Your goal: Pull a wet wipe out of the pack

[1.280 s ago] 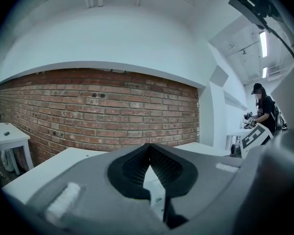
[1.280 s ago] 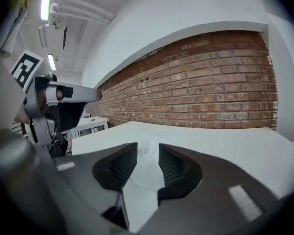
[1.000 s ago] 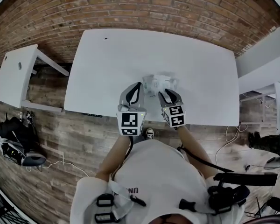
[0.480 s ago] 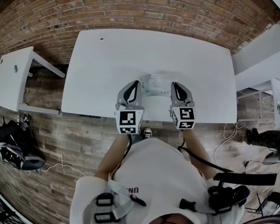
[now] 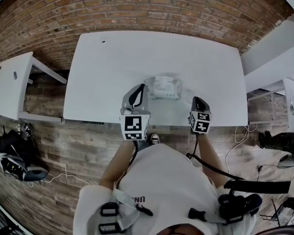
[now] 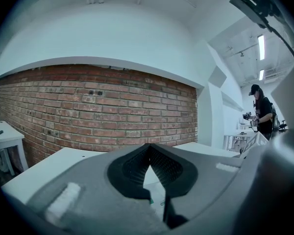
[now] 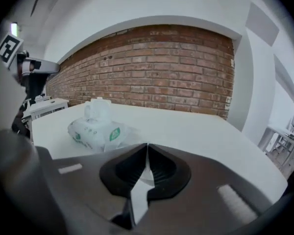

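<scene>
A white wet wipe pack with green print lies on the white table; its lid stands up. My left gripper sits at the pack's left end, jaws closed, with the pack's printed edge showing between them. My right gripper is to the right of the pack and apart from it. It is shut on a thin white wet wipe, which trails back toward the pack.
A brick wall runs behind the table. A smaller white table stands at the left, with bags on the floor. Cables lie on the floor at the right. The table's near edge is just below both grippers.
My right gripper was open at the pack's top, then closed and drew away to the right and toward the table's near edge. The left gripper stayed put.
</scene>
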The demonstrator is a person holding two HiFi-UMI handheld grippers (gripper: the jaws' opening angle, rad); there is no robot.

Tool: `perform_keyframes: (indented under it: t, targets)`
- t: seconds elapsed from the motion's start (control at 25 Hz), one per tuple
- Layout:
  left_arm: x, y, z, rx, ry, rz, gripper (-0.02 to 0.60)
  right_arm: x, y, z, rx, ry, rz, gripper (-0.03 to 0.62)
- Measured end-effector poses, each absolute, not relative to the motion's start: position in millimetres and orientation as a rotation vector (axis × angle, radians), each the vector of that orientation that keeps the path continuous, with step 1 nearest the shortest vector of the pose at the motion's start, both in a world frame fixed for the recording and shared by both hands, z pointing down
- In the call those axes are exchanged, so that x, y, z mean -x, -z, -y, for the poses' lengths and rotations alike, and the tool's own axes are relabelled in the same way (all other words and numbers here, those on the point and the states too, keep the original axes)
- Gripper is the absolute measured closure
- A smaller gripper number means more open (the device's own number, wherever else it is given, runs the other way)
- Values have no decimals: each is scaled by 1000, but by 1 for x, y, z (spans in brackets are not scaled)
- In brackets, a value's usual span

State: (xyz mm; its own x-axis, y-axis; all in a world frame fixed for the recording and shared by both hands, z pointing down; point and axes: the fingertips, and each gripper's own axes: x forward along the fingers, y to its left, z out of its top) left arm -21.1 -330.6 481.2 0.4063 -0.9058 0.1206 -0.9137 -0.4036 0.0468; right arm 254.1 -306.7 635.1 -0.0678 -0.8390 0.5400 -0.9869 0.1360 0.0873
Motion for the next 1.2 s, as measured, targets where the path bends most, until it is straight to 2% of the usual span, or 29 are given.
perform_keyframes:
  t: [0.08,0.16,0.32,0.48,0.6,0.76,0.8,1.0,1.2]
  targets:
    - [23,-481,331,-2540,-115,1658,578,-253,-654,301,-1716,-507,1937,579]
    - [23,-482,332,-2538,-115,1659,578,-254,-664,297,-1697,-560,1926,525]
    - [24,-482,336,-2534,-113,1662,578,-254,-666,297,-1678,-575,1929,474]
    - [21,-483,338,-2534,-112,1656,578,-257,-657,296,-1693,-565,1953,450]
    - [21,-483,339,-2533,-110,1656,578,-259,-629,303,-1765,-470,2010,461]
    - [21,-481,338,-2535,-102,1662,578,-259,-560,315,-1945,-241,2108,577]
    - [22,-480,338,-2534,-98,1665,578,-258,-547,316,-1982,-204,2124,588]
    - [24,-477,337,-2516,-70,1682,578,-246,-507,317,-2087,-88,2169,588]
    - [23,-479,335,-2513,-73,1676,578,-234,-506,315,-2062,-82,2195,589]
